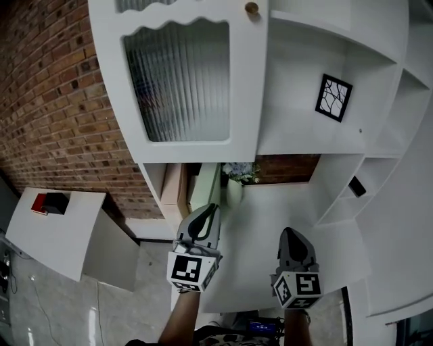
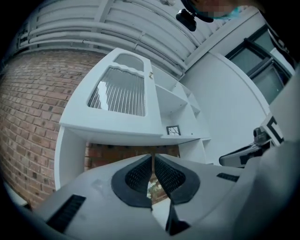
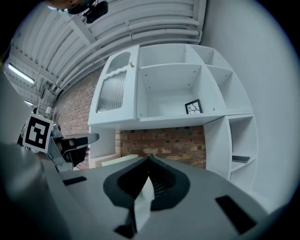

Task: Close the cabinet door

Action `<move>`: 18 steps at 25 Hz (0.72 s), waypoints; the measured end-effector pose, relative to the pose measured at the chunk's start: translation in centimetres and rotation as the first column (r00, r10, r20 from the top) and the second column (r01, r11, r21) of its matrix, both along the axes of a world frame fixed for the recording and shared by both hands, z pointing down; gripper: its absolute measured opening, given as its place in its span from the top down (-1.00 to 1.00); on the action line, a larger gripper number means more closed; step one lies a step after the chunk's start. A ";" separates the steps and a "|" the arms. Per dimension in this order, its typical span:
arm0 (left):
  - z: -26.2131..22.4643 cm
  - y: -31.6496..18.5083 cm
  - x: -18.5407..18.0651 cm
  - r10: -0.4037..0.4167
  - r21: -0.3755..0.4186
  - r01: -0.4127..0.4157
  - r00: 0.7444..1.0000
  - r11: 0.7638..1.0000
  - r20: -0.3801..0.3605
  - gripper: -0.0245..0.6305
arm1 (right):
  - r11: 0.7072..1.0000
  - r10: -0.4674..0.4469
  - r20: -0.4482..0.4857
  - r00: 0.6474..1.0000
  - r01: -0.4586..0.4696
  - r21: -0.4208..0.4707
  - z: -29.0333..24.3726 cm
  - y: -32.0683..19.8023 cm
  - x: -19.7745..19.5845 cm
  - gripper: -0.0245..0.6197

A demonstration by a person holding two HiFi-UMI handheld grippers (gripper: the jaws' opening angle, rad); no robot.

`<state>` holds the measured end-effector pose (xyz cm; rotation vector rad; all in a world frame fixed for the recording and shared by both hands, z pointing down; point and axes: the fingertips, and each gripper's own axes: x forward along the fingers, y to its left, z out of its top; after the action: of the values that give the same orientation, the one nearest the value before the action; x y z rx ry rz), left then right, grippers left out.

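Your left gripper has its jaws pressed together at the tips with nothing pinched between them, and your right gripper shows the same: jaws shut tip to tip, empty as far as its view tells. Both hover low over the white table, well apart from the cabinet. The cabinet door, with its ribbed glass pane, stands upright on the far left of the cabinet, above and beyond your left gripper. That gripper is the nearer one, while the right gripper sits under the open shelf with the small framed picture. The knob is on the door's right edge, so the hinge is probably on its left. I cannot tell how far the door stands out. A push probably belongs on the knob side, going up and away.
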<state>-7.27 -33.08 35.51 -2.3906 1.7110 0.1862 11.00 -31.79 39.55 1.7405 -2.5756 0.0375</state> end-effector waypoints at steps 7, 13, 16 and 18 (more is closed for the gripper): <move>1.8 2.7 -0.6 0.041 -0.077 -0.043 0.999 0.996 -0.026 0.86 | 0.999 -0.035 -0.023 0.999 0.035 0.022 -0.6 2.3 -2.0 0.91; 1.7 4.2 -1.3 0.042 -0.086 -0.047 0.998 0.995 -0.057 0.87 | 0.999 -0.041 -0.024 0.999 0.042 0.035 -1.3 3.8 -2.5 0.91; 1.7 4.6 -1.4 0.037 -0.090 -0.041 0.998 0.995 -0.055 0.87 | 0.998 -0.042 -0.024 0.999 0.043 0.038 -1.4 4.5 -2.6 0.91; 1.7 4.7 -1.4 0.028 -0.097 -0.033 0.998 0.995 -0.060 0.88 | 0.998 -0.039 -0.025 0.999 0.040 0.038 -1.4 4.7 -2.5 0.91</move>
<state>-8.64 -28.39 37.23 -2.5065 1.7485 0.1823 8.53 -27.06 38.18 1.6907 -2.6100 -0.0334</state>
